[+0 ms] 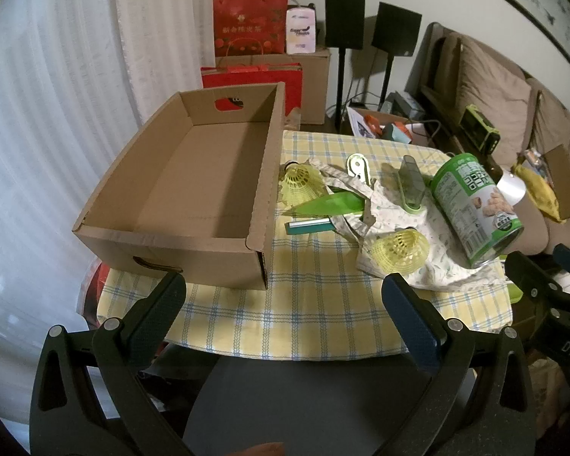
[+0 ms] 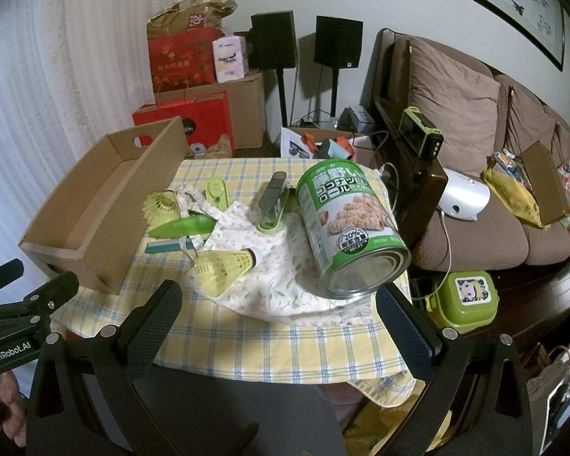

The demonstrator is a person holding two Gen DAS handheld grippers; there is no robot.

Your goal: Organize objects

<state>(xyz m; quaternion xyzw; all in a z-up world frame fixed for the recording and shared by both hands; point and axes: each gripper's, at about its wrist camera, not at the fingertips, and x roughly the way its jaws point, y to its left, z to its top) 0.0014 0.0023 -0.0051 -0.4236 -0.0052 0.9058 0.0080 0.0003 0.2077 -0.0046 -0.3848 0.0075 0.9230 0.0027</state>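
Note:
An empty cardboard box sits on the left of a yellow plaid tablecloth. To its right lie a green tin can on its side, two yellow shuttlecocks, a floral cloth bag, a green stapler, a green pointed piece and a teal stick. My left gripper and right gripper are open and empty at the table's near edge.
Red gift bags and boxes stack behind the table. Two black speakers on stands stand by the wall. A brown sofa with clutter fills the right. A green lidded container sits beside the table.

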